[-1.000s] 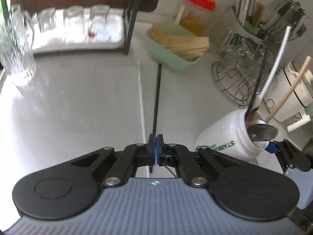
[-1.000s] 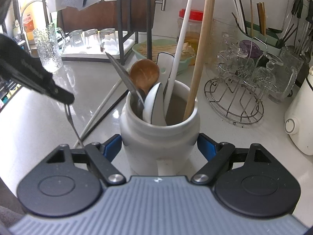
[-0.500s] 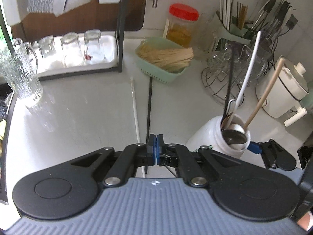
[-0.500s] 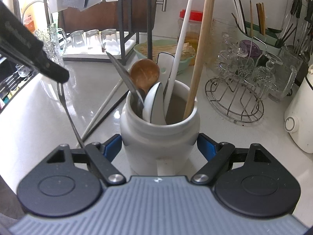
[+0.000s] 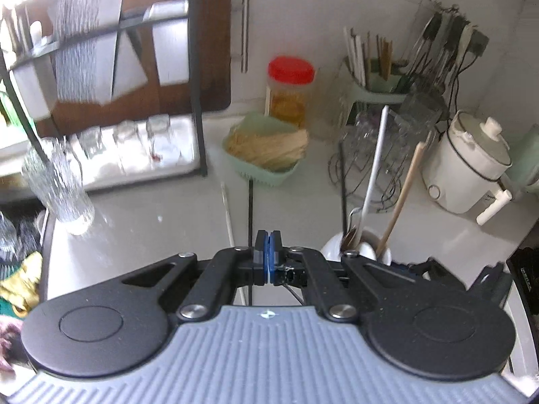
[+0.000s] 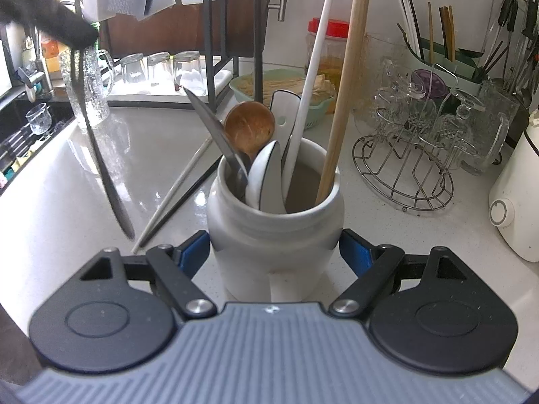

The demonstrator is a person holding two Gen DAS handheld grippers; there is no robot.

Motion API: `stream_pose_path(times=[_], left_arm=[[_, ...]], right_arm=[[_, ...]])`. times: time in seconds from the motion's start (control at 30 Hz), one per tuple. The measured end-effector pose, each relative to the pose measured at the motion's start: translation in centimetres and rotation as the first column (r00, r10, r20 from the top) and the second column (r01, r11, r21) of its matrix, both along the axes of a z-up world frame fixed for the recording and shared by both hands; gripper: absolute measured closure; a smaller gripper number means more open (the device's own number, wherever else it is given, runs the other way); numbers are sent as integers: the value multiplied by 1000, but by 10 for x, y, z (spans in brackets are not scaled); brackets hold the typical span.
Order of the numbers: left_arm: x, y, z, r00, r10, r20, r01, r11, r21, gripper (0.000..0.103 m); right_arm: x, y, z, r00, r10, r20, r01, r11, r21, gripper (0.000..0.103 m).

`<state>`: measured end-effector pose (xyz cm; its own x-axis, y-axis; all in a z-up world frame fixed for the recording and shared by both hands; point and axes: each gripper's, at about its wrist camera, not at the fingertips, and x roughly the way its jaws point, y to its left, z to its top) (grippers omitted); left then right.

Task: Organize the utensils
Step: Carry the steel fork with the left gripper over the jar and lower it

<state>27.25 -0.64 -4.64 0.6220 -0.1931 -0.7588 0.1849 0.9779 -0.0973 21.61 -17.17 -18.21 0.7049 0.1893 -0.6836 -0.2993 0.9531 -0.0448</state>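
The right gripper [image 6: 274, 252] clamps the white jar [image 6: 274, 232] low in the frame's centre, pads pressed on both flanks, holding it on the worktop [image 6: 67, 181]; spoons and long handles crowd its mouth. The left gripper [image 5: 268, 257] is clenched on a thin metal utensil [image 6: 101, 155], which hangs slanting at the left of the right wrist view, clear of the worktop. To do this well, I judge the utensil should be carried over the jar's open side, between the white ladle handle and the wooden stick, then lowered tip first without knocking the standing handles, the jar kept steady. Two chopsticks [image 6: 175, 192] lie on the worktop left of the jar; the hanging utensil's head is blurred, so fork or spoon I cannot tell.
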Motion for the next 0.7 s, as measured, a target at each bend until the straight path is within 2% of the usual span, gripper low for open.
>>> stream_pose_path(times=[0.23, 0.47, 0.7], left_arm=[[3, -21, 32, 996, -41, 78, 36, 997, 65, 102], [5, -42, 61, 986, -72, 152, 59, 994, 88, 102], [10, -71, 58, 974, -123, 192, 97, 986, 135, 102]], right_arm=[[-1, 0, 0, 1000, 0, 4, 0, 1000, 2, 17], [-1, -1, 0, 1000, 0, 9, 0, 1000, 8, 17], [-2, -4, -1, 1000, 6, 13, -6, 1000, 17, 17]])
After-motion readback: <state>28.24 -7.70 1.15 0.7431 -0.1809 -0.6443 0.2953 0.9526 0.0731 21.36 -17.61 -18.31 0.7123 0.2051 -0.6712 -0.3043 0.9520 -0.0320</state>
